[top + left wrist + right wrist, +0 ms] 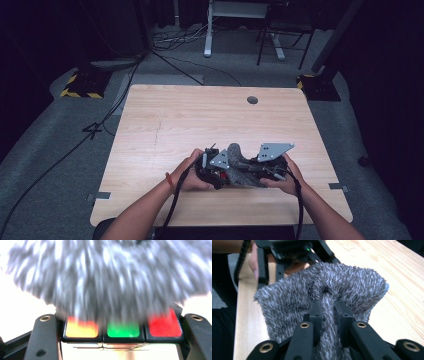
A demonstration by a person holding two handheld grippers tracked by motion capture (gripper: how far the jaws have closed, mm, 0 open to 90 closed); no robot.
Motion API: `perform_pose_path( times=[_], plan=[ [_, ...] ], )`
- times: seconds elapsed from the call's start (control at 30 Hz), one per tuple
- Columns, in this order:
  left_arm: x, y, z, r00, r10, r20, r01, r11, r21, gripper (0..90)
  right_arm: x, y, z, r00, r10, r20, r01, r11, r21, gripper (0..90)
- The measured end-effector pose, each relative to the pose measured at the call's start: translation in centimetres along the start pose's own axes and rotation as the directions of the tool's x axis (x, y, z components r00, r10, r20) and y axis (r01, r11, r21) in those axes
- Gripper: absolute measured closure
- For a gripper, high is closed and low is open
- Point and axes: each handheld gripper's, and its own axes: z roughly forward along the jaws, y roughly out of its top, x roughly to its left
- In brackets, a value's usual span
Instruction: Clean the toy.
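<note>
grey fuzzy cloth [239,165], lower middle of frame, near front edge of table [200,115], draped over colour cube [123,329]. cube clamped by left gripper [212,170]; cloth fold pinched by right gripper [328,315]. open tabletop beyond.

The person's forearms are bare, and the left hand [192,172] wears a thin red band at the wrist. Each gripper is black with a grey three-cornered plate on top and a thick black cable trailing back along the arm. The right gripper [328,312] has black fingers [315,315] with brass-coloured rivets at the joints, as do those of the left gripper [122,340].
</note>
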Motion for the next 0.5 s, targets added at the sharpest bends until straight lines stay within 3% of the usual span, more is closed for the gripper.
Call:
perform_pose_path(
  times=[0.13, 0.3, 0.5],
  plan=[
    [-0.1, 0.0, -0.3, 1.0000, 0.003, -0.001, -0.003, 1.0000, -0.007, 34.0, -0.5, -0.8, -0.5, 0.9996, 0.024, 0.014, -0.024, 1.000, 0.009, 79.3],
    [-0.1, 0.1, -0.5, 1.0000, 0.003, -0.002, -0.003, 0.9999, -0.011, 33.9, -0.6, -1.1, -0.8, 0.9995, 0.019, 0.024, -0.020, 1.000, 0.021, 79.3],
    [-0.5, 0.4, 0.2, 0.9995, 0.032, -0.006, -0.032, 0.9992, 0.022, 33.9, 0.6, 0.3, -0.3, 0.9996, -0.014, -0.025, 0.013, 1.000, -0.014, 79.2]
  ],
)
